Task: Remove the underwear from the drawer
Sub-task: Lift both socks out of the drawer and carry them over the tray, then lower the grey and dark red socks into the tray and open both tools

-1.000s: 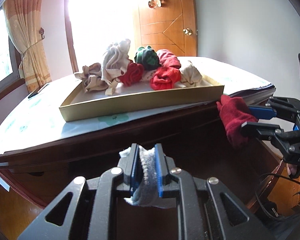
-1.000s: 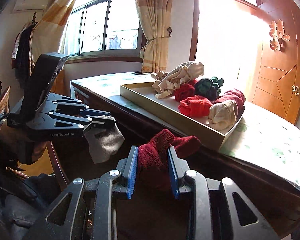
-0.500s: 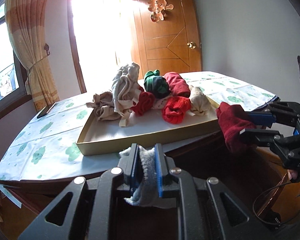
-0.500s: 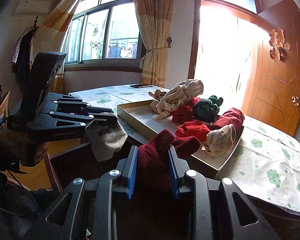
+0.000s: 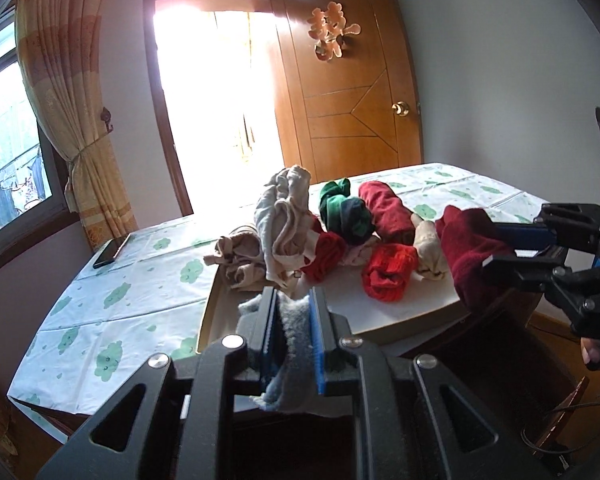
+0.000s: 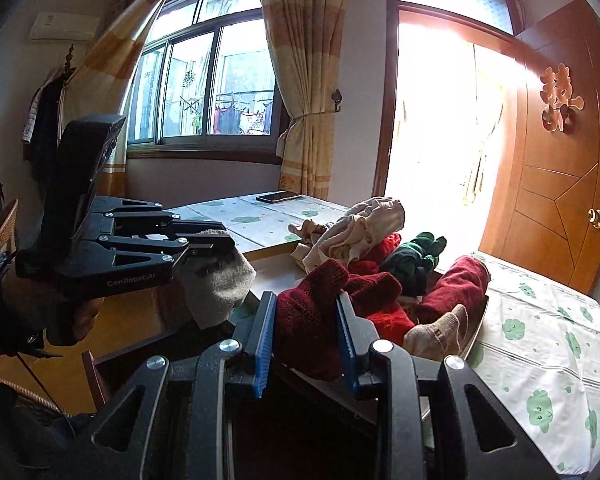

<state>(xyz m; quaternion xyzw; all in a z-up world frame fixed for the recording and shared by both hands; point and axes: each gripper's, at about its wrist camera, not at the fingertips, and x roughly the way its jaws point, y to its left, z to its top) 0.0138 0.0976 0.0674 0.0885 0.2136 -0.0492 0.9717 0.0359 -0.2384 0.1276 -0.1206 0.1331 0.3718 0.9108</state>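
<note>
Both tools point slightly downward, left tool [image 5: 292, 300] clamping grey cloth [image 5: 290, 344], right tool [image 6: 306, 300] maroon cloth [image 6: 308, 312].

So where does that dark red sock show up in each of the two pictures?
Left wrist view: dark red sock at right, held sideways above the tray's edge.
Right wrist view: bottom centre, pinched between blue fingers.
Shared landmark: the phone on the tablecloth.

A grey fuzzy garment [image 5: 294, 332] hangs pinched in the left hand-held gripper [image 5: 293, 322], crumpled, its loose end drooping below the pads. A dark red knitted garment [image 6: 308, 320] is clamped in the right hand-held gripper [image 6: 306, 326], bunched, its top bulging above the pads. Both hang above the table's near edge [image 5: 112, 312].
</note>
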